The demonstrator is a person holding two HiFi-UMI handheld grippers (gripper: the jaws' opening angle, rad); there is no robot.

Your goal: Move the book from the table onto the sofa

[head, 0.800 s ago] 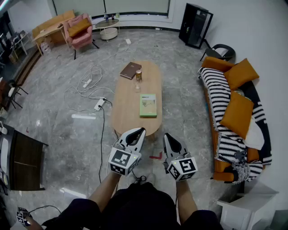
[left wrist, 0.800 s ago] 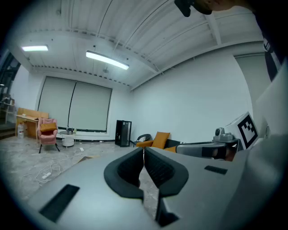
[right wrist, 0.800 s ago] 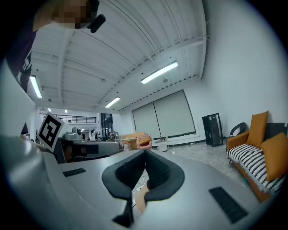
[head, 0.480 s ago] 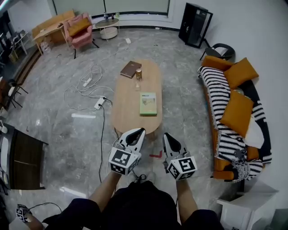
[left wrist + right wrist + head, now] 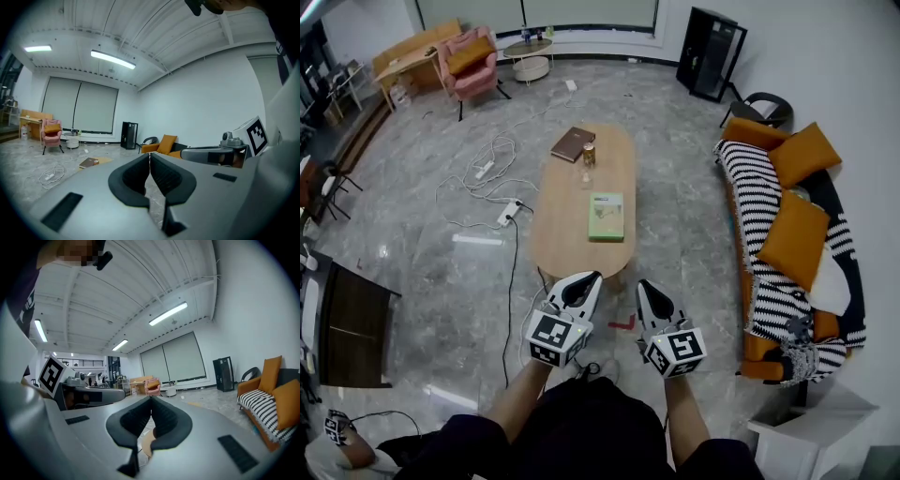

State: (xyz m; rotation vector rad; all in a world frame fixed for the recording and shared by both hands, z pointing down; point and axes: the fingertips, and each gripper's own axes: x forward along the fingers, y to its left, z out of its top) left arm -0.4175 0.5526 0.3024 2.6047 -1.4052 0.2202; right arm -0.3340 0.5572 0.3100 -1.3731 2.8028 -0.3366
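Two books lie on the oval wooden table: a green book near its middle and a brown book at the far end, which the left gripper view also shows. The black-and-white striped sofa with orange cushions stands to the right of the table. My left gripper and right gripper hover side by side short of the table's near end. Both are shut with nothing between the jaws. Neither touches a book.
A small can stands by the brown book. White cables and a power strip lie on the floor left of the table. There is a pink armchair at the far left, a black cabinet at the back, and a dark desk on the near left.
The head view has shifted slightly. Both grippers stay shut in the same place before the table, and the books have not moved.
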